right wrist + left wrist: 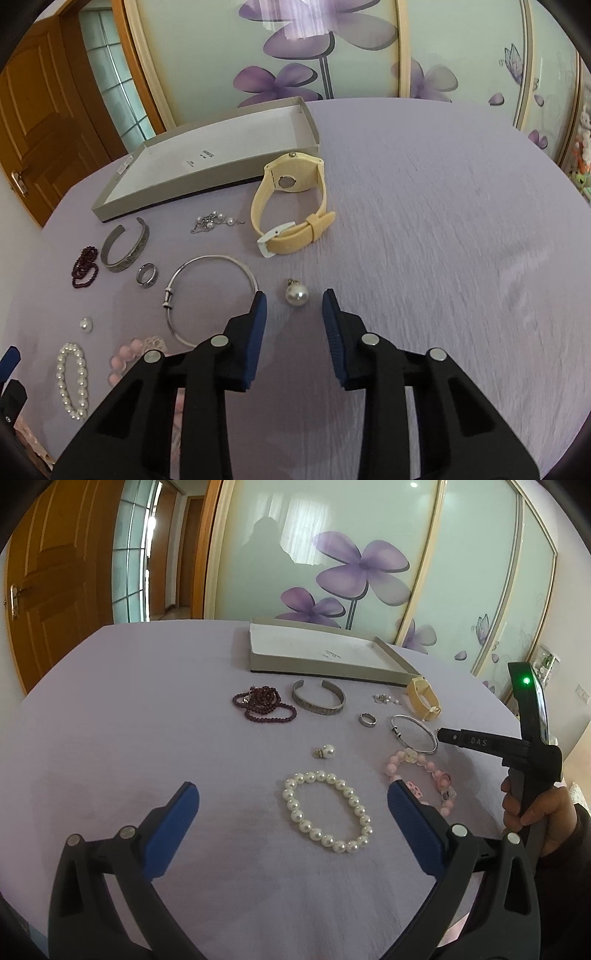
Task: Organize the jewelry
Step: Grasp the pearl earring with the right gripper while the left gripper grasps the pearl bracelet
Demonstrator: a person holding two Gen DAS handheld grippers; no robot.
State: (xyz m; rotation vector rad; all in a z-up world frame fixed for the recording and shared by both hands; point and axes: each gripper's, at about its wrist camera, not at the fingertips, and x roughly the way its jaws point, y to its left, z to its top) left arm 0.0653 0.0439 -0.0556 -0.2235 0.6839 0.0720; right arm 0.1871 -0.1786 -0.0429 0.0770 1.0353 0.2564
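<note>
Right wrist view is showing the right gripper [294, 301] standing with its jaws narrowed but apart, nothing pressed between the blue pads. A pearl pendant [296, 294] is lying on the lilac cloth [443, 229] just ahead of the fingertips, roughly in line with the gap, its metal loop pointing away from the claw. Left of the left finger, a silver bangle [210, 295] is lying flat, its rim passing just beside that fingertip. Farther ahead, a cream watch [291, 206] is resting on its side, strap buckled in a loop, beside the open grey box [207, 162].

Left wrist view is showing the left gripper [291, 794] spread wide, a pearl bracelet [328, 812] lying flat between its fingers, untouched.
</note>
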